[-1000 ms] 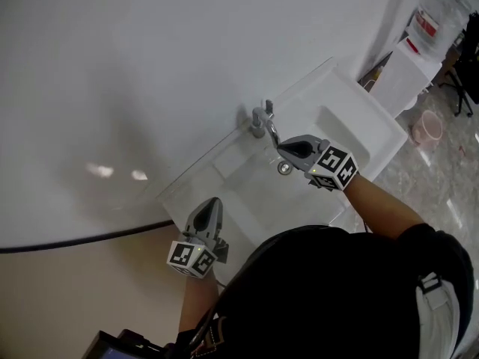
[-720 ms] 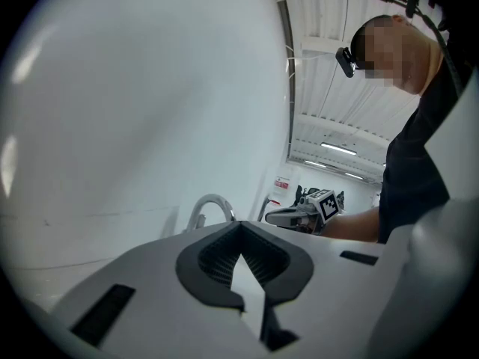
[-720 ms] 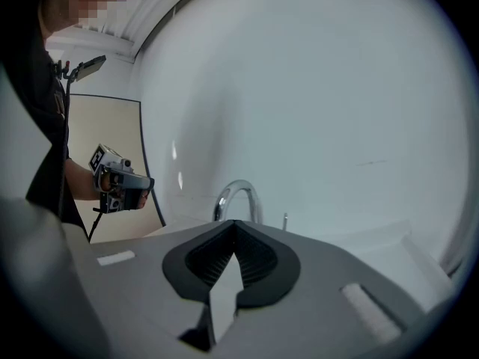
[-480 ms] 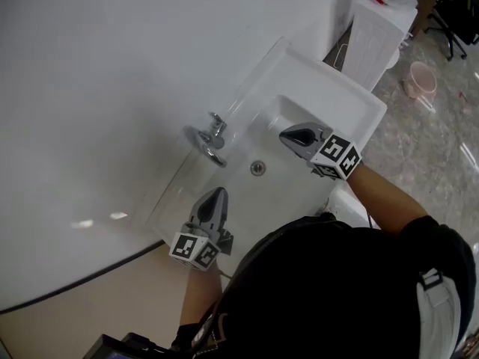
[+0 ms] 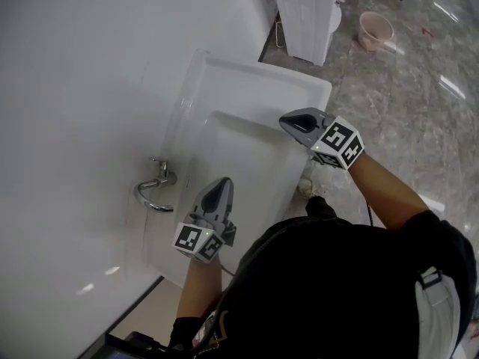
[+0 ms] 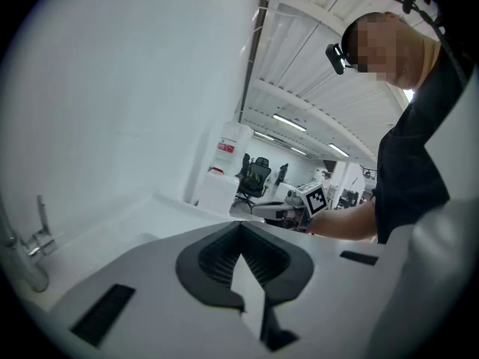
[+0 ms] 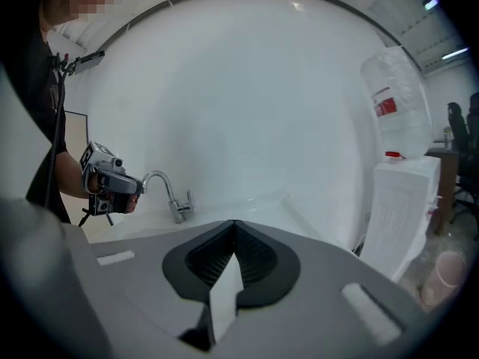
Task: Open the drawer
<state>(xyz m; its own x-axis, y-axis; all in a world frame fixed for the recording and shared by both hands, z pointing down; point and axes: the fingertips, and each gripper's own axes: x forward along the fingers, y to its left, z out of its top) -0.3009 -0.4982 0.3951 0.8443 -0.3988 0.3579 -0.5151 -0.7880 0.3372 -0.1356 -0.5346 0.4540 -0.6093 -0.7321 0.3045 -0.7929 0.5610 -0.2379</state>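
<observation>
- The white sink [image 5: 247,69] stands with its back edge against the white wall [image 5: 82,73]; its front edge and far end are free toward the marble floor [image 5: 419,103].
- The faucet [image 5: 153,191] is at the sink's back edge, with its spout curved over the basin.
- The left gripper [image 5: 222,183] hovers over the basin in front of the faucet, jaws pressed together with nothing between them.
- The right gripper [image 5: 289,121] hovers at the sink's front rim near the far end, jaws also together and empty.
- Past the sink's far end stand a white cabinet [image 5: 303,13] and a pink bucket [image 5: 376,28].
- No view shows the drawer; a dark shirt [image 5: 329,290] covers the space under the sink.
</observation>
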